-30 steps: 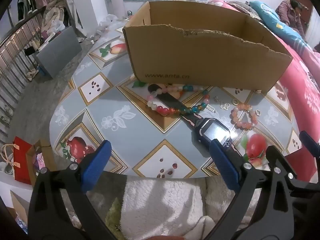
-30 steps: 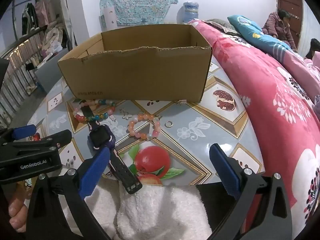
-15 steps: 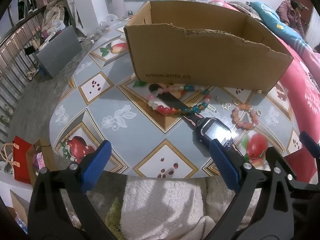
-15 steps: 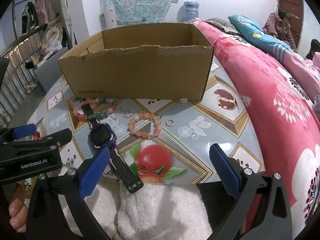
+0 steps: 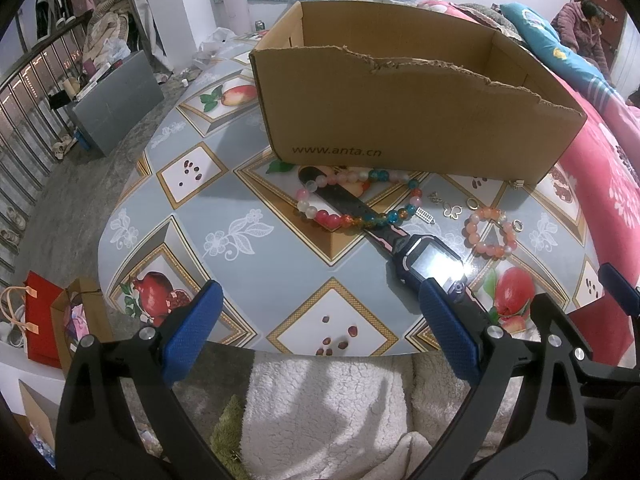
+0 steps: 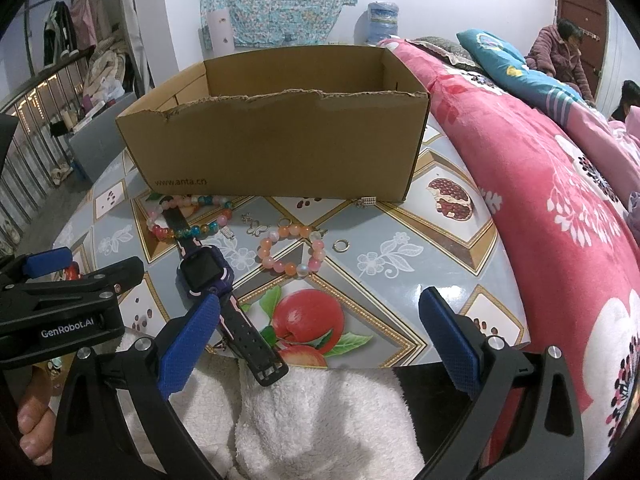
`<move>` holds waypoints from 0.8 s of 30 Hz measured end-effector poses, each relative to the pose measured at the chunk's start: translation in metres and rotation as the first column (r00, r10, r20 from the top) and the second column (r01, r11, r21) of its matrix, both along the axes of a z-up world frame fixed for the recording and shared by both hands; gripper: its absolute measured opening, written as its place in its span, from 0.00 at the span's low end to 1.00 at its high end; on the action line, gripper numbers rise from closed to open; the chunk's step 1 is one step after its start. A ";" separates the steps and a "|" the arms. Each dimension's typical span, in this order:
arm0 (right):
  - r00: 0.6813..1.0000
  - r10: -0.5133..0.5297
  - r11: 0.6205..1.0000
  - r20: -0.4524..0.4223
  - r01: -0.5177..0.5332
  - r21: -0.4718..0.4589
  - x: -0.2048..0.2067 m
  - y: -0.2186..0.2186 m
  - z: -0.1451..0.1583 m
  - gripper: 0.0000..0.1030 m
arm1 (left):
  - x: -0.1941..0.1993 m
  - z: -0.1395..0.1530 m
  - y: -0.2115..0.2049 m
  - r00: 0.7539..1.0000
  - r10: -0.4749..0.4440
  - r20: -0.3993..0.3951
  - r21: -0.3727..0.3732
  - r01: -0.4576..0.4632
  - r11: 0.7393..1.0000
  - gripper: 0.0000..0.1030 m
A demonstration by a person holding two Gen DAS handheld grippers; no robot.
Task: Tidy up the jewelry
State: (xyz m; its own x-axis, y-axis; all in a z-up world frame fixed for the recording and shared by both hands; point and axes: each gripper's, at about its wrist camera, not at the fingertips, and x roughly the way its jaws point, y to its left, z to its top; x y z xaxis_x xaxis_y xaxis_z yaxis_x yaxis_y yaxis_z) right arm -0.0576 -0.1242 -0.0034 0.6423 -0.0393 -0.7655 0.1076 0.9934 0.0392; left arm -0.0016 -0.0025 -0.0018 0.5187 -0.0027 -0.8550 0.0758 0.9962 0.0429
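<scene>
Plainly nothing is picked up yet. Left gripper [image 5: 316,336] and right gripper [image 6: 320,336] both hang at the near table [image 5: 224,184] edge, jaws spread wide, holding nothing.

Jewelry lies in front of the cardboard box [image 6: 280,152], none visibly inside:
- watch [image 6: 206,270], strap end overhanging the table edge above the white fleece
- multicolour bead bracelet [image 5: 352,200], draped over the watch's far strap
- pink bead bracelet [image 6: 292,250], just beside the watch
- small ring [image 6: 341,245], butterfly charm [image 5: 452,211], other tiny metal bits near the box

Risks, as judged:
- lifting the watch likely drags the multicolour bracelet along, since the two overlap
- a nudge on the overhanging strap could tip the watch off the edge
- ring and charms look thin and flat on glossy cloth; wide pads may slide them rather than catch them
- box wall is tall, with a torn rim; a low carry could snag it
</scene>
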 end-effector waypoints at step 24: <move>1.000 -0.001 1.000 -0.004 0.001 0.000 0.000 0.000 -0.001 0.94 | 0.001 0.000 0.003 1.000 0.000 0.000 -0.005 0.000 1.000 0.92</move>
